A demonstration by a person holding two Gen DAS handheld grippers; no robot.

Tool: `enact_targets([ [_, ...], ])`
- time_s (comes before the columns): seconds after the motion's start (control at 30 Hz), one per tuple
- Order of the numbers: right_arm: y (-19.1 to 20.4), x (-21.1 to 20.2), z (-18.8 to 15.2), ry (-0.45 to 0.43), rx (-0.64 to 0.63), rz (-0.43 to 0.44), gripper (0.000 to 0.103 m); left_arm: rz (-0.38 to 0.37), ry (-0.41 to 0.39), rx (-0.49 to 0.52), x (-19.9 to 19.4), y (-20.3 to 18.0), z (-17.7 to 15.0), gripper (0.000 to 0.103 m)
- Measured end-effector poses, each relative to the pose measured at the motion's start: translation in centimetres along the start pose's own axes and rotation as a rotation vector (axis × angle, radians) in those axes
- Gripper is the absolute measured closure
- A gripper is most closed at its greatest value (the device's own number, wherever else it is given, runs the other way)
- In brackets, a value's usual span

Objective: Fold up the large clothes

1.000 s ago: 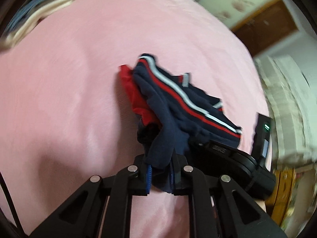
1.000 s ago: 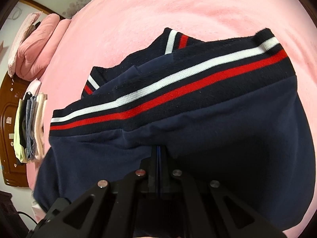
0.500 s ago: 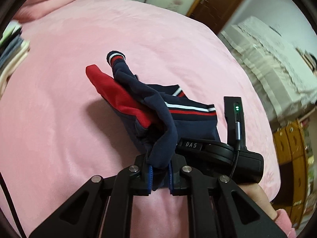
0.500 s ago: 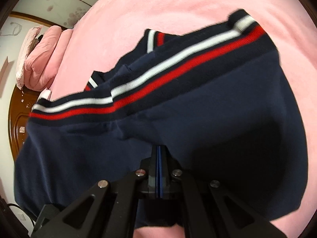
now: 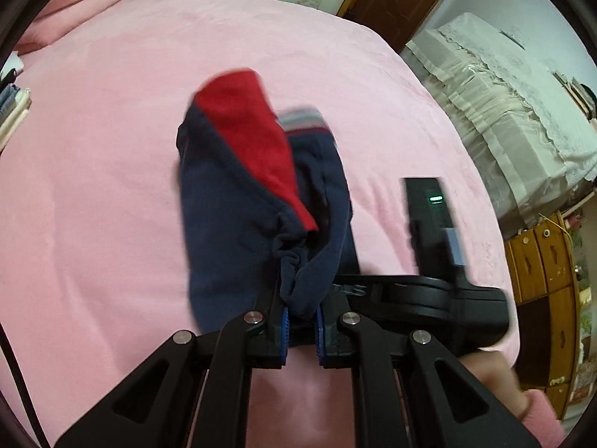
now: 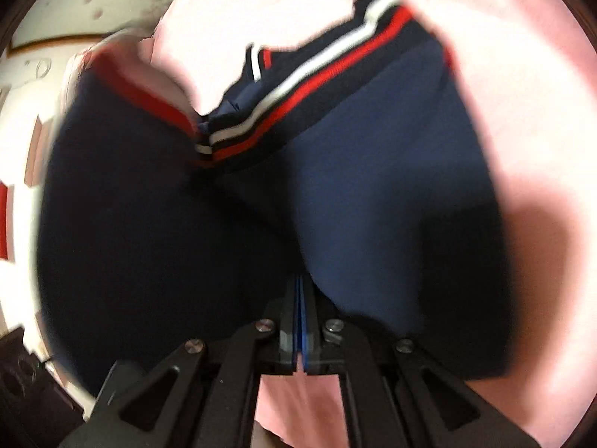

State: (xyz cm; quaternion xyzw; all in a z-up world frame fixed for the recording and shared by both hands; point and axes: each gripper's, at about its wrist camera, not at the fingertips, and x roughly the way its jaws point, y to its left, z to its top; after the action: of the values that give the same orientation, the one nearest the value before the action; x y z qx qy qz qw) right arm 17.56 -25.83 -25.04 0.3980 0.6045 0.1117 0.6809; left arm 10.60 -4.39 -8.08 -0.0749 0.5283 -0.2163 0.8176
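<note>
Navy cloth of the sweater (image 5: 231,224) is bunched between the blue pads of my left hand-held gripper (image 5: 301,330), clamped tight on a gathered edge. My right hand-held gripper (image 6: 300,330) is pinched nearly flat on another part of the same sweater (image 6: 391,194), just beside the left one. The garment hangs lifted over the middle of the pink bed (image 5: 112,149), its red panel and striped hem (image 6: 321,78) showing, blurred.
</note>
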Motion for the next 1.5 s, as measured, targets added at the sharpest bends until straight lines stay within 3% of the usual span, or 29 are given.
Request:
enact_targets([
  [0.07, -0.6, -1.9, 0.2, -0.016, -0.018, 0.001, 0.1, 0.012, 0.007, 0.008, 0.7, -1.3, -0.6, 0.095],
  [0.17, -2.3, -5.1, 1.2, -0.054, -0.036, -0.106, 0.1, 0.005, 0.047, -0.026, 2.1, -1.9, -1.6, 0.095],
  [0.3, -4.6, -8.7, 2.8, -0.116, -0.029, -0.128, 0.099, 0.015, 0.095, -0.032, 3.8, -2.8, -3.0, 0.095],
  [0.37, -5.0, -9.6, 3.7, -0.132, -0.024, -0.104, 0.098, 0.021, 0.118, -0.028, 4.6, -3.1, -3.5, 0.095],
  [0.47, -4.6, -9.6, 4.7, -0.121, -0.023, 0.009, 0.097, 0.048, 0.147, -0.013, 5.6, -3.5, -4.0, 0.095],
  [0.53, -3.8, -8.8, 4.7, -0.096, -0.025, 0.097, 0.08, 0.06, 0.168, -0.012, 5.9, -3.1, -4.1, 0.095],
  [0.57, -3.4, -8.4, 5.1, -0.089, -0.026, 0.107, 0.061, 0.064, 0.173, -0.012, 6.1, -3.4, -4.1, 0.095],
  [0.6, -3.0, -7.7, 5.3, -0.077, -0.03, 0.101, 0.052, 0.068, 0.176, -0.009, 6.2, -3.8, -4.0, 0.095],
  [0.8, -1.5, -5.0, 6.5, -0.078, -0.059, 0.041, 0.052, 0.08, 0.185, 0.004, 6.4, -4.4, -3.7, 0.095],
  [1.0, -0.1, -5.8, 6.0, -0.11, -0.113, -0.045, 0.052, 0.11, 0.198, -0.012, 6.7, -5.6, -3.1, 0.094],
  [1.13, 1.2, -7.2, 5.8, -0.117, -0.21, -0.122, 0.052, 0.218, 0.29, 0.05, 5.9, -6.5, -3.0, 0.083],
  [1.23, 2.0, -7.6, 6.0, -0.131, -0.278, -0.104, 0.052, 0.208, 0.312, 0.01, 4.3, -6.0, -2.5, 0.051],
  [1.27, 2.2, -7.4, 6.2, -0.129, -0.287, -0.103, 0.052, 0.219, 0.289, -0.007, 3.4, -5.8, -2.1, 0.034],
  [1.4, 3.1, -6.2, 6.7, -0.116, -0.306, -0.047, 0.052, 0.244, 0.207, -0.027, 0.8, -4.6, -0.5, 0.029],
  [1.5, 3.7, -4.9, 6.8, -0.101, -0.315, -0.033, 0.052, 0.285, 0.2, -0.067, 0.4, -3.0, 0.6, 0.029],
])
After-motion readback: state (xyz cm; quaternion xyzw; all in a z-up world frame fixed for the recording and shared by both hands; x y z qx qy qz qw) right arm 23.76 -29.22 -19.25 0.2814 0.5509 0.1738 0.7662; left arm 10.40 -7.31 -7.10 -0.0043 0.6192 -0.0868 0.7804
